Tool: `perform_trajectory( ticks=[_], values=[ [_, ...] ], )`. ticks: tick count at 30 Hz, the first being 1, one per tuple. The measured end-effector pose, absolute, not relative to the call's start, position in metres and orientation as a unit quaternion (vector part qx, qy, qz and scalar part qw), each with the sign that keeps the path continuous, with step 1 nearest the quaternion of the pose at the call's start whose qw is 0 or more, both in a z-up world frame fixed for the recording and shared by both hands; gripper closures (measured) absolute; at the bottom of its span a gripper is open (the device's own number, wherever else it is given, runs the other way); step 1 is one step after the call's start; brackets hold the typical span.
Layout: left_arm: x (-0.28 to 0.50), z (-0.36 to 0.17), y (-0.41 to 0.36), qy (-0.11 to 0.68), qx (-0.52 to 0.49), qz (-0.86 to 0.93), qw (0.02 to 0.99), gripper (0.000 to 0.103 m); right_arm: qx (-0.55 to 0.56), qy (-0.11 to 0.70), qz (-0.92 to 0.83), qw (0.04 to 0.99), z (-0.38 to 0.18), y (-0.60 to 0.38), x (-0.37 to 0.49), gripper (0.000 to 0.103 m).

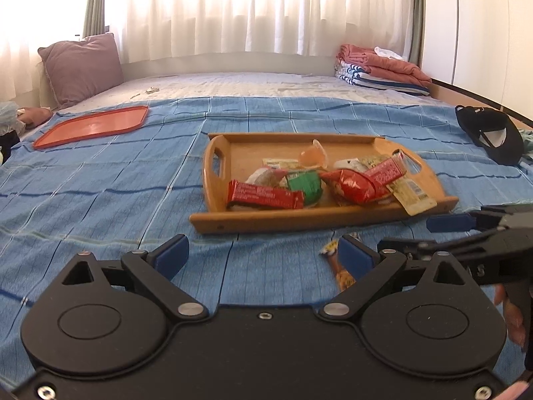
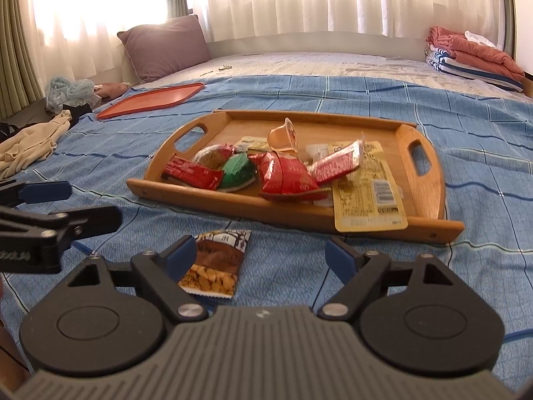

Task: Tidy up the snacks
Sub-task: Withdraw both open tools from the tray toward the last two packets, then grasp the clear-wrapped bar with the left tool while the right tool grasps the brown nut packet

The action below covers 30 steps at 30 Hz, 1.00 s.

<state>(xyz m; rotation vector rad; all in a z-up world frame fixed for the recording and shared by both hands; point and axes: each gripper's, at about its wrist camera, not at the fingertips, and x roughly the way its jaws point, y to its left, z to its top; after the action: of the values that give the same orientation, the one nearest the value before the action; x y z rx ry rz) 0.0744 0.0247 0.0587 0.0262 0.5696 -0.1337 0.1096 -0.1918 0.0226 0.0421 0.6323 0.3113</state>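
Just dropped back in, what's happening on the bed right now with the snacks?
Most snacks are already piled in the wooden tray on the blue bedspread. One nut packet lies on the bedspread outside the tray, just in front of it. The right gripper is open and empty, with the packet by its left finger. The left gripper is also open, holding nothing. An orange lid lies farther back.

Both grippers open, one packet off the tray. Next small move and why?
Probably lower the right gripper onto the nut packet: it lies on the blue blanket outside the wooden tray, just by the open fingers, while the other snacks are in the tray.
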Motion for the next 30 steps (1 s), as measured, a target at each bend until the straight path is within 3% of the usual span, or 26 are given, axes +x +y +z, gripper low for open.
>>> perform_trajectory(
  ticks=[30],
  values=[
    [0.042,0.009,0.021,0.333,0.018,-0.082,0.939,0.007,0.007,0.332,0.159,0.93,0.01,-0.176,0.116,0.013]
  ],
)
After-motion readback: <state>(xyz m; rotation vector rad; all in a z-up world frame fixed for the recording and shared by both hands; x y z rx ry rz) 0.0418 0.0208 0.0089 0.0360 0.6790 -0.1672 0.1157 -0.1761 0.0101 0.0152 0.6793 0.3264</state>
